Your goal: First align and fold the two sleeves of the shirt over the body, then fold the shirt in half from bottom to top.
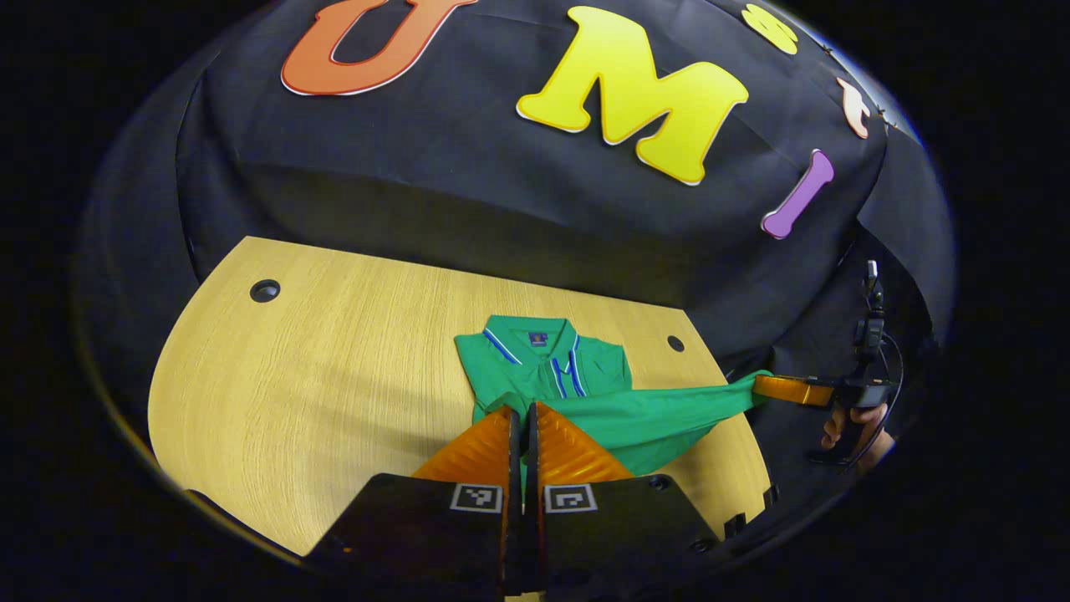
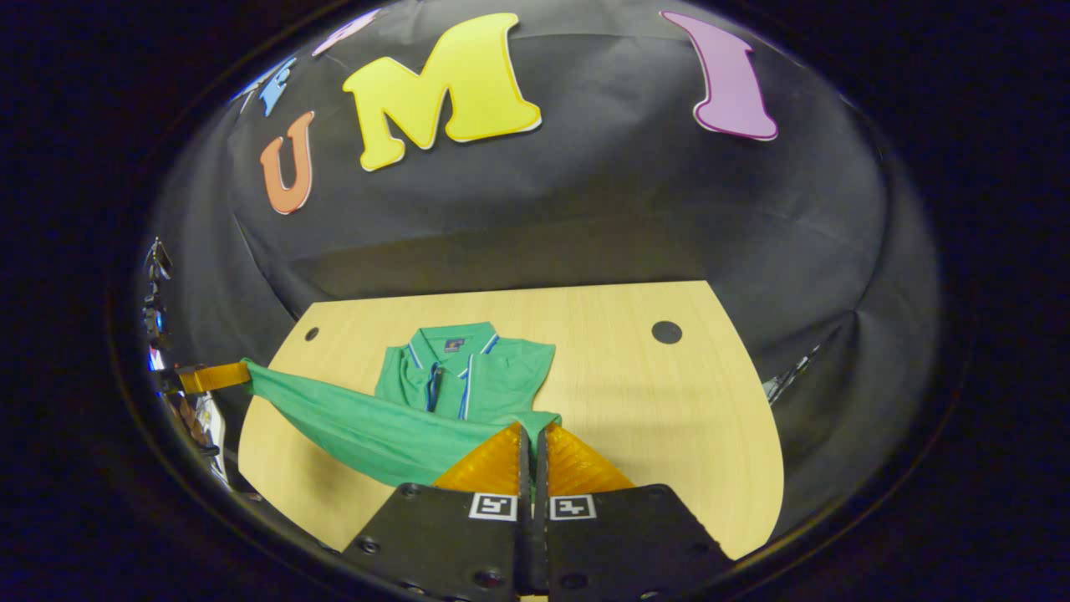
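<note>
Here, green shirt (image 1: pixel 577 376) hem stretched above the table (image 1: pixel 334 359), both grippers' fingers (image 1: pixel 481 447) pinching its corners.

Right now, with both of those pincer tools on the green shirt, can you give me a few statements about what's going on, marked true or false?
1. Both grippers are shut on the shirt. True: the left gripper and the right gripper each pinch fabric.
2. The shirt hangs fully off the table. False: its collar end lies on the tabletop.
3. The fabric between the grippers is stretched into a band. True.
4. The shirt is red. False: it is green with blue-and-white trim.
</note>
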`<control>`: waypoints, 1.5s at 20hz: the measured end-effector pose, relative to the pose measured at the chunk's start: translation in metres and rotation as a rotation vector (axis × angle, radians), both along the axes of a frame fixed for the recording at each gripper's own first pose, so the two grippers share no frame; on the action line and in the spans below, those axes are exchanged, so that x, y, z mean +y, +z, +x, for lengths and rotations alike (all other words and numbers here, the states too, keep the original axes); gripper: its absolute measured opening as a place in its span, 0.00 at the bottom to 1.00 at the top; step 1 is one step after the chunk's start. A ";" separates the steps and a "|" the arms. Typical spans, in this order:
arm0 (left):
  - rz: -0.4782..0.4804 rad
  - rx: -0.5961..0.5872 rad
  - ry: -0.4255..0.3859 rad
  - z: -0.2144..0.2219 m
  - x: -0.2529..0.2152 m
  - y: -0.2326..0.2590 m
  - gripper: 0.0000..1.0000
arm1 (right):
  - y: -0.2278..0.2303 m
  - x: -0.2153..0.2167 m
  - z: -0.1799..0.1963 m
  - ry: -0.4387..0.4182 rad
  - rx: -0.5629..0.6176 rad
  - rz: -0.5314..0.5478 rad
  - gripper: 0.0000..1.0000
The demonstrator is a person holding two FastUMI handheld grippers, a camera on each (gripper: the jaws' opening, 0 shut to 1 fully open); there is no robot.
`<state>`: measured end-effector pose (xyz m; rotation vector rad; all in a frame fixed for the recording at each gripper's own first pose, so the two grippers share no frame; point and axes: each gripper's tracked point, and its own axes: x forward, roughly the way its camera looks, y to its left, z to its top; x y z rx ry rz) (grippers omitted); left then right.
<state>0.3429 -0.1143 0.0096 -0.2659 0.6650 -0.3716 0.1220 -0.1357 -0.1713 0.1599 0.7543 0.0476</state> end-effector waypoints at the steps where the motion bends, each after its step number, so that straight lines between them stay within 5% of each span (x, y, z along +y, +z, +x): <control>1: -0.017 -0.003 0.014 0.012 -0.001 -0.002 0.06 | 0.000 0.000 0.013 0.001 -0.005 0.002 0.00; 13: 0.084 -0.004 0.091 0.134 0.001 -0.068 0.06 | -0.048 0.017 0.171 0.039 -0.013 -0.039 0.00; 19: 0.220 -0.024 0.119 0.181 0.004 -0.114 0.07 | -0.099 0.028 0.204 0.048 0.021 -0.052 0.00; 30: 0.236 0.008 0.129 0.191 0.002 -0.145 0.17 | -0.126 0.024 0.222 -0.030 0.033 -0.087 0.06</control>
